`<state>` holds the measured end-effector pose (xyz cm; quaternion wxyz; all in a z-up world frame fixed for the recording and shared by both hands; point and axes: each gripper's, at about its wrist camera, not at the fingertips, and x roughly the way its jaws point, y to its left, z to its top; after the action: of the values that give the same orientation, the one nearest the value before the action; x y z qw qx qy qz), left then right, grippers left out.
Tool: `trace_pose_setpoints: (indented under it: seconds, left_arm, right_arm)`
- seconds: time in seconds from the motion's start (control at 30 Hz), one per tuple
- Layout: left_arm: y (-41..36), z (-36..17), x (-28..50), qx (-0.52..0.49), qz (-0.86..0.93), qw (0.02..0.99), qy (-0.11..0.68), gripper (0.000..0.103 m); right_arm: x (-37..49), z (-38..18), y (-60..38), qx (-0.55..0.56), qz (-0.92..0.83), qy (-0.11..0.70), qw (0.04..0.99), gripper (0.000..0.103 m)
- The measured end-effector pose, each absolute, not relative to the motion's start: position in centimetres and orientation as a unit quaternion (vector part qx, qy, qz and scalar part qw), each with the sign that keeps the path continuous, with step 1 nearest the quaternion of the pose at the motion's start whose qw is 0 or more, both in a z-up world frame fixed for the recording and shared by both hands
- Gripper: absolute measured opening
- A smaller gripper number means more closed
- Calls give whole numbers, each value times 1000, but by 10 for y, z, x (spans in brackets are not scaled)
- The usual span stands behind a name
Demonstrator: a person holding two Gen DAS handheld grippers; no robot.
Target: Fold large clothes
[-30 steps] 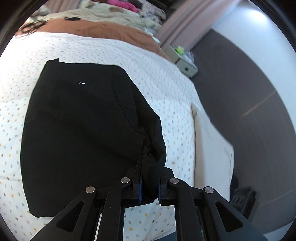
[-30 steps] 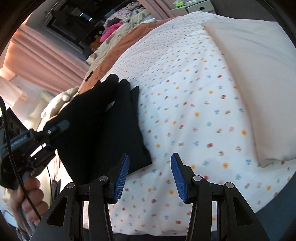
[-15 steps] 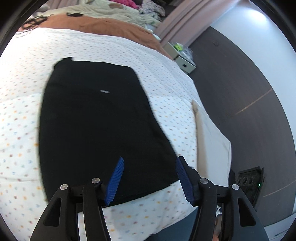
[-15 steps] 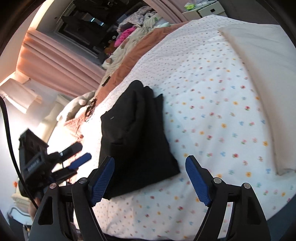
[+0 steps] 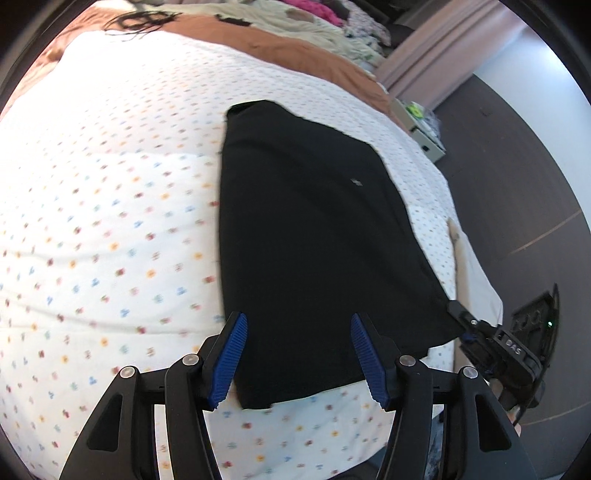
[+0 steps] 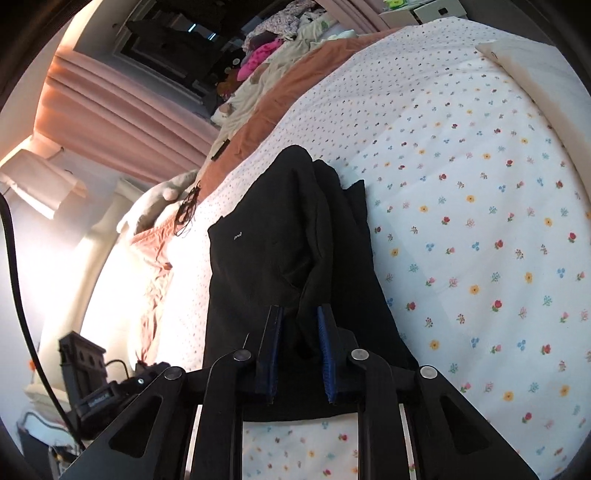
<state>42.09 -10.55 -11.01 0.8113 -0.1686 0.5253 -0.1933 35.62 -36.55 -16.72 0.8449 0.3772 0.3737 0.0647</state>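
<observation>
A black garment [image 5: 314,240] lies folded lengthwise on the flower-print bedsheet [image 5: 110,221]; it also shows in the right wrist view [image 6: 277,251]. My left gripper [image 5: 297,350] is open and empty, hovering over the garment's near edge. My right gripper [image 6: 298,332] is shut on a raised fold at the garment's near right corner, with cloth bunched between the blue pads. The right gripper also shows at the lower right of the left wrist view [image 5: 480,332], at the garment's corner.
A cream pillow [image 6: 535,74] lies at the right side of the bed. A brown blanket [image 5: 277,40] and a heap of clothes [image 5: 314,14] lie at the far end. A white nightstand [image 5: 421,125] stands beside pink curtains [image 6: 110,110]. The bed edge is close below me.
My left gripper let go of the garment, opened and moved left along its near edge. My right gripper moved in and closed on the garment's corner fold.
</observation>
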Motion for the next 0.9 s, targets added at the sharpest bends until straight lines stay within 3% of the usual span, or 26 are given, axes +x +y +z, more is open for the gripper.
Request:
trace_pose_setpoints:
  seconds: [0.23,0.8,0.9]
  left_arm:
    - [-91,-128,418,-168,-183,805,539,60]
    - [-106,-165,428,-154,-185,791,563,60]
    - [-104,-160,429,-149,-183,796,558,60]
  right_arm:
    - [335,-178,-371,381,81,367,845,9]
    - [320,-242,-392,414,30,413,811,8]
    - [320,-232,-393,388,15,429,816,26]
